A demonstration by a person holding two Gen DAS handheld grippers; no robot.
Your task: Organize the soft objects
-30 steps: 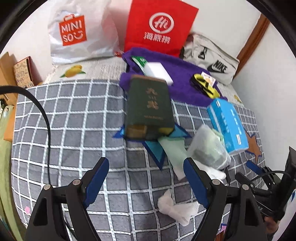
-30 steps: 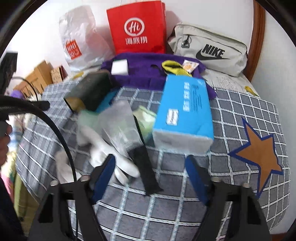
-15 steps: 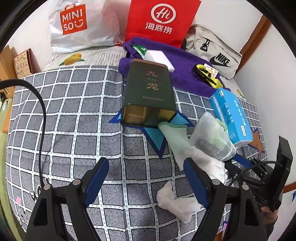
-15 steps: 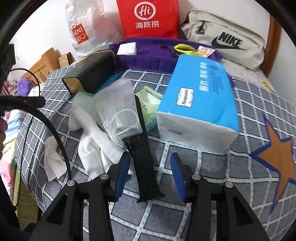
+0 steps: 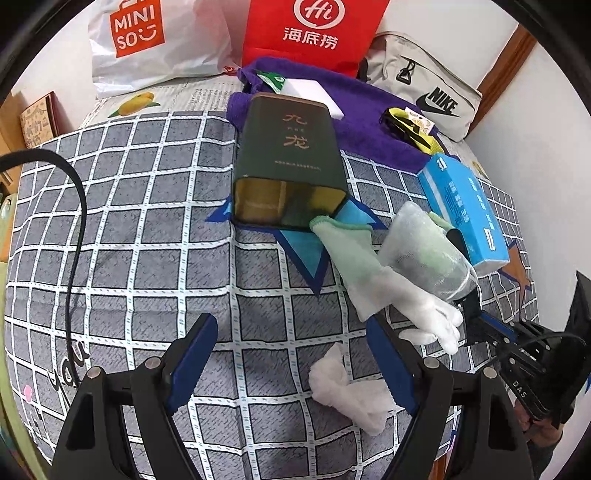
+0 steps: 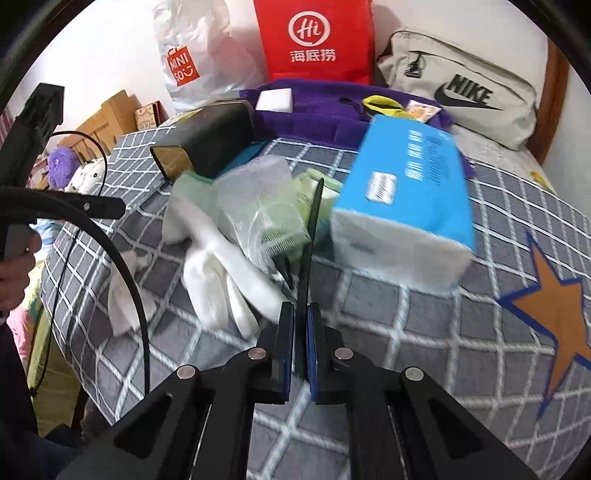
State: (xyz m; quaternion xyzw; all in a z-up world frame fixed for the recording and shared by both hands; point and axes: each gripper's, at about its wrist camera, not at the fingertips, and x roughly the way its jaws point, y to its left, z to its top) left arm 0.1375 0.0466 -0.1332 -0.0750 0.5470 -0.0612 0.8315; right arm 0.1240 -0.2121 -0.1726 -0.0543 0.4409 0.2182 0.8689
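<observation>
On the checked bedspread (image 5: pixel 147 229) lies a heap of soft things: a white glove (image 5: pixel 402 291), a pale green cloth (image 5: pixel 343 236) and a clear mesh pouch (image 5: pixel 424 247). A crumpled white cloth (image 5: pixel 343 384) lies just inside my left gripper's right finger. My left gripper (image 5: pixel 290 325) hangs open above bare bedspread, holding nothing. My right gripper (image 6: pixel 301 310) is shut on a flat black strip (image 6: pixel 310 236), which stands on edge and runs under the mesh pouch (image 6: pixel 258 210), beside the glove (image 6: pixel 218 273). In the left wrist view the right gripper (image 5: pixel 491 328) shows at the heap's right.
A dark green tin (image 5: pixel 288 155) lies on its side, open end toward me. A blue tissue pack (image 6: pixel 406 199) lies right of the heap. Behind are a purple towel (image 5: pixel 354 103), a white Miniso bag (image 5: pixel 155 40), a red bag (image 5: pixel 310 29) and a grey Nike bag (image 6: pixel 461 96).
My right gripper's jaws have closed on the black strip, which has turned from lying flat to standing on edge. My left gripper has sunk a little toward the bedspread, still open.
</observation>
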